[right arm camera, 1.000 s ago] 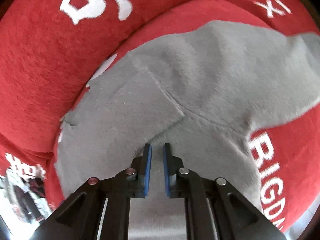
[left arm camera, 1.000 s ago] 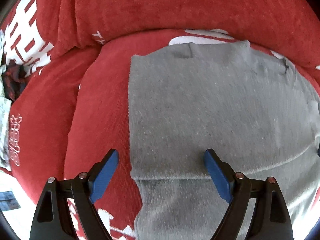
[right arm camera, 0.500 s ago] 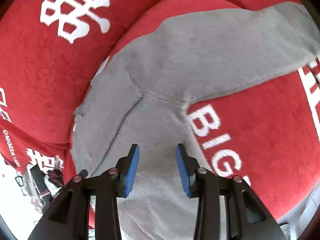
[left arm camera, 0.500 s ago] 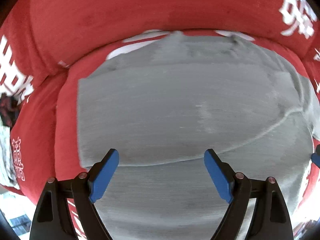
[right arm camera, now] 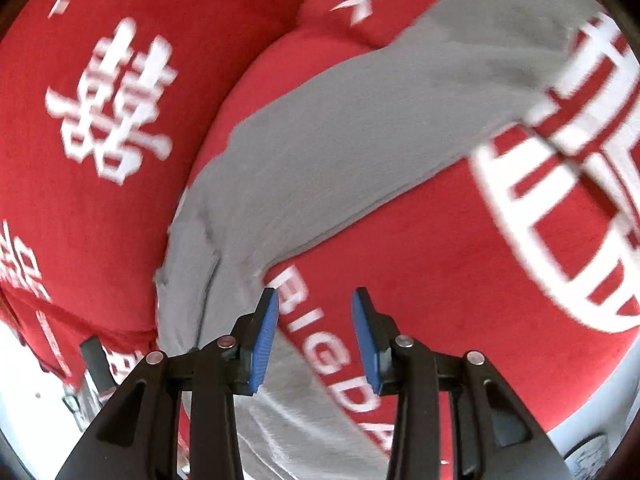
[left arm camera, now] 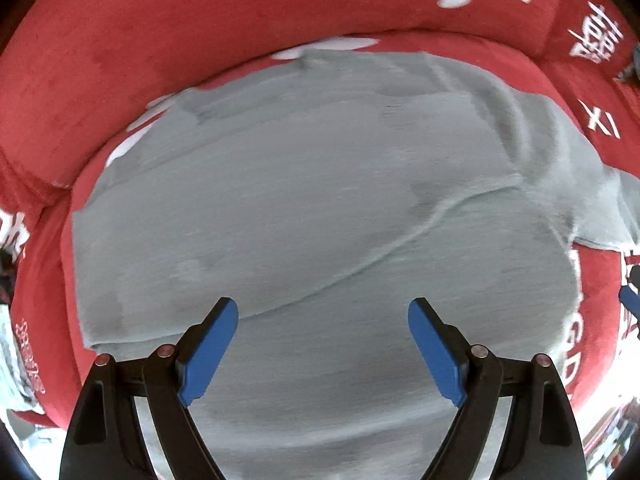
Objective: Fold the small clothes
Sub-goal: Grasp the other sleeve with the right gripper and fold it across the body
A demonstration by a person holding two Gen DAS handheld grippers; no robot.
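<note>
A grey fleece garment (left arm camera: pixel 304 208) lies spread flat on a red sofa seat (left arm camera: pixel 44 264), with a folded edge running across its middle. My left gripper (left arm camera: pixel 323 312) hangs over the garment's near half, pointing down, jaws wide open and nothing between them. In the right wrist view a grey sleeve (right arm camera: pixel 360 128) stretches away to the upper right. My right gripper (right arm camera: pixel 316 300) is partly open over the red cushion with white lettering (right arm camera: pixel 332 356), just right of the garment's edge, holding nothing. Its blue pad (left arm camera: pixel 630 300) shows at the left view's right edge.
The red sofa backrest (left arm camera: pixel 240 20) with white characters rises behind the garment. A second red seat cushion (right arm camera: pixel 500 260) lies to the right. A dark object (right arm camera: pixel 94 360) and clutter sit beyond the sofa's edge at the lower left of the right wrist view.
My left gripper slid from the garment's left edge to over its middle, still wide open. My right gripper opened from nearly shut and moved right, off the garment onto the lettered cushion.
</note>
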